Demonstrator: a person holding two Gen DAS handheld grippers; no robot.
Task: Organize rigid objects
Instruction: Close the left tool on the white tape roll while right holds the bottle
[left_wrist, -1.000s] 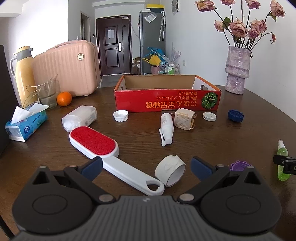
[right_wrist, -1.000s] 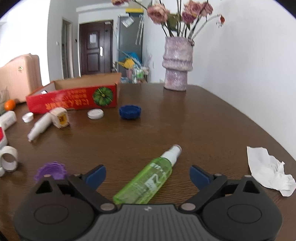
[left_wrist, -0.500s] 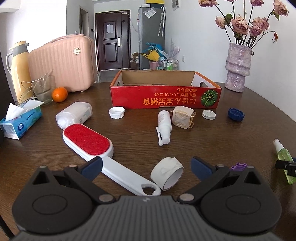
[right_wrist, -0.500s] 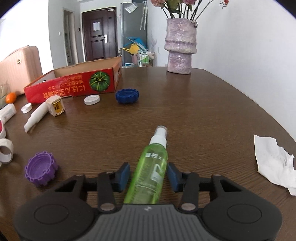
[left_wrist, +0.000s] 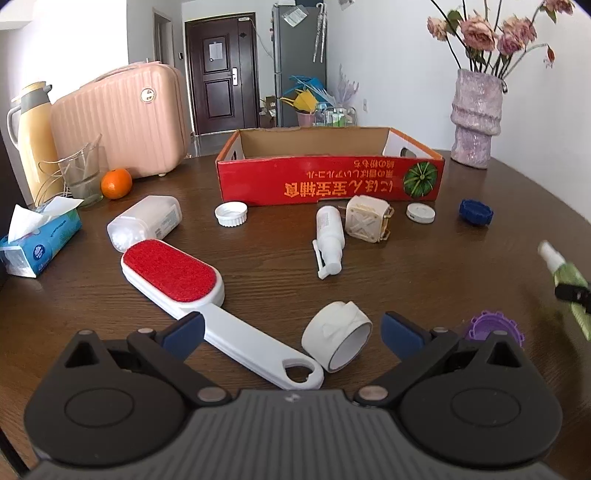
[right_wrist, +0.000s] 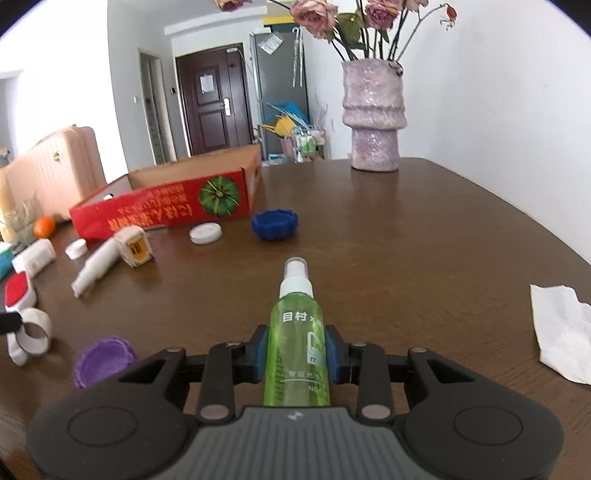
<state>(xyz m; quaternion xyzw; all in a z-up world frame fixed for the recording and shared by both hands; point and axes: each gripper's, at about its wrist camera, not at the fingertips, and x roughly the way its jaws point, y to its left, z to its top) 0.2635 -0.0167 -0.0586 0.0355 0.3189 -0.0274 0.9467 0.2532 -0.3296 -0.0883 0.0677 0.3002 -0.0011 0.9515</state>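
Stock on hand, near to far, as we find it.

Item in grip: our right gripper (right_wrist: 294, 356) has its fingers closed on the green spray bottle (right_wrist: 296, 345), nozzle toward twelve o'clock. It has a translucent green body, white pump head and printed label, and lies low over the table (right_wrist: 424, 236).

Left gripper (left_wrist: 291, 326): fingers wide apart, holding nothing, poised over the white tape roll (left_wrist: 336, 341) and the handle of the red-faced lint brush (left_wrist: 173, 275).

Loose on the table: purple cap (right_wrist: 103, 360) at nine o'clock of the bottle; white pump bottle (right_wrist: 96, 269); cream square case (right_wrist: 133, 246); white lid (right_wrist: 205, 233); blue cap (right_wrist: 274, 224).

Farthest: red cardboard box (left_wrist: 328, 184), which shows no items inside from here. We judge the sorting barely begun, with every piece still outside.
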